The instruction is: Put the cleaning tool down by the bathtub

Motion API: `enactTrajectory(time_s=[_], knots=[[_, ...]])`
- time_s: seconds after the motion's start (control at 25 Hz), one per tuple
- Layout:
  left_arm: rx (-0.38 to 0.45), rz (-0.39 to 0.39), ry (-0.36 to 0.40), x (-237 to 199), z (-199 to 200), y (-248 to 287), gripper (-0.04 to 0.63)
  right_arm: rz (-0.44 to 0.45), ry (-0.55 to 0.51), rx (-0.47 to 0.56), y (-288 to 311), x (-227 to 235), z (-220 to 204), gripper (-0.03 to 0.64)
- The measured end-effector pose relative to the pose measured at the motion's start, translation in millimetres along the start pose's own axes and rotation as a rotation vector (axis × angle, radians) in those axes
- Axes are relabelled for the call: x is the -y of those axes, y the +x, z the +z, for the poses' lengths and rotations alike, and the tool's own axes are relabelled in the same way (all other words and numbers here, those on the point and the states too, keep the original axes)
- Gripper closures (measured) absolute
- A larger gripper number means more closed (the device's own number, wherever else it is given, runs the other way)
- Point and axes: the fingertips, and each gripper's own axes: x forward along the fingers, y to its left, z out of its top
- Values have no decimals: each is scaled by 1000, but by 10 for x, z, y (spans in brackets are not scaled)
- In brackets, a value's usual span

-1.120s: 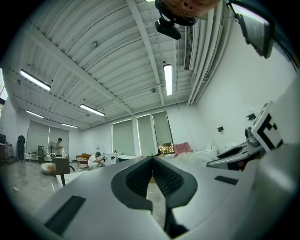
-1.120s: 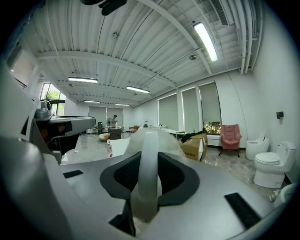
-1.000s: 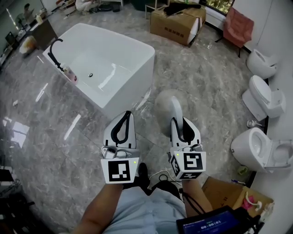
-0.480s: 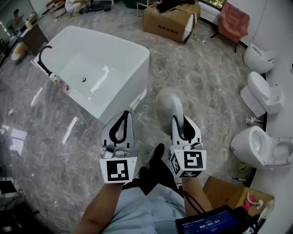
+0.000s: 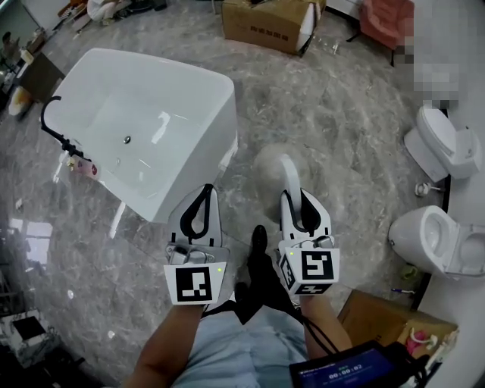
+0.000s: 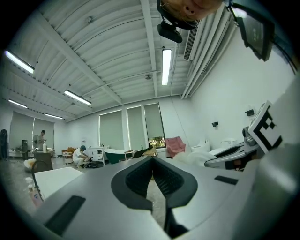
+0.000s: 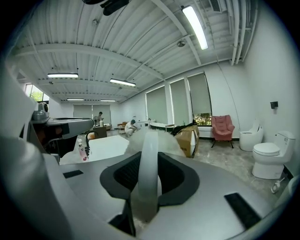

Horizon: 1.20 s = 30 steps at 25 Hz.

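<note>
The white bathtub (image 5: 198,136) stands on the marble floor at the upper left, just beyond both grippers. My right gripper (image 5: 294,203) is shut on the white curved handle of the cleaning tool (image 5: 286,173). The tool's fluffy pale head (image 5: 267,173) points forward, right of the tub's near corner and above the floor. In the right gripper view the handle (image 7: 148,187) runs between the jaws of the right gripper (image 7: 149,161), with the bathtub (image 7: 105,145) ahead on the left. My left gripper (image 5: 205,191) hangs before the tub's near wall, shut and empty; in its own view the left gripper (image 6: 151,161) has its pad tips touching.
A black faucet (image 5: 57,132) and a pink bottle (image 5: 85,168) sit on the tub's left rim. Two toilets (image 5: 436,242) (image 5: 447,144) line the right wall. Cardboard boxes lie at the top (image 5: 265,23) and lower right (image 5: 379,318). The person's dark shoe (image 5: 258,241) is between the grippers.
The person has stepped forward: the bathtub and floor have slid down and nearer in the head view. Both grippers keep their pose, and the tool stays gripped on the right.
</note>
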Motion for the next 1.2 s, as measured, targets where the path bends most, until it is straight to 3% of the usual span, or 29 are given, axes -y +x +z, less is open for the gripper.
enactTrajectory(time_s=[0.24, 0.48, 0.84, 1.2], knots=[[-40, -28, 9, 45, -76, 981, 580, 4, 32, -37, 735, 522, 114, 511], [-13, -21, 18, -39, 118, 1628, 580, -2, 46, -37, 1182, 829, 321, 511], [10, -39, 51, -260, 330, 2022, 580, -4, 40, -12, 1638, 848, 613, 511], [-48, -166, 58, -570, -116, 2589, 580, -76, 78, -80, 2315, 742, 319, 511]])
